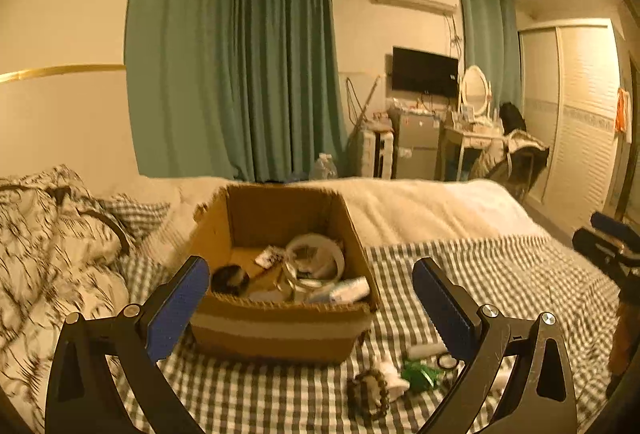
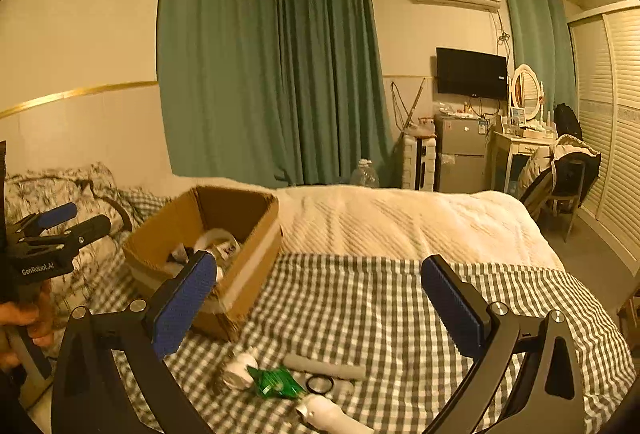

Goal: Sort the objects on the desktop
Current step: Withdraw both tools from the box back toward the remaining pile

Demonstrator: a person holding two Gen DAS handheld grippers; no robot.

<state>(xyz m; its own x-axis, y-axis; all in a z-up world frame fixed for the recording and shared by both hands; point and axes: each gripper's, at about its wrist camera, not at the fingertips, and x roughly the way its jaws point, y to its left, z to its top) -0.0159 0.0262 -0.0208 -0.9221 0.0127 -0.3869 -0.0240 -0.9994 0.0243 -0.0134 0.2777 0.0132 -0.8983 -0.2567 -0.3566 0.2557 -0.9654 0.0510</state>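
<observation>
An open cardboard box stands on the checked bedspread, holding a white tape roll, a dark round thing and a white tube. My left gripper hovers open just in front of the box, empty. Loose items lie right of the box: a green packet, a black ring, a grey stick, a white round item and a white bottle. My right gripper hangs open above them, empty. The box is to its left.
A patterned quilt is bunched left of the box, with a cream blanket behind it. A hand holds the left gripper at the left edge of the right wrist view. The bed's edge drops off to the right, with floor and a chair beyond.
</observation>
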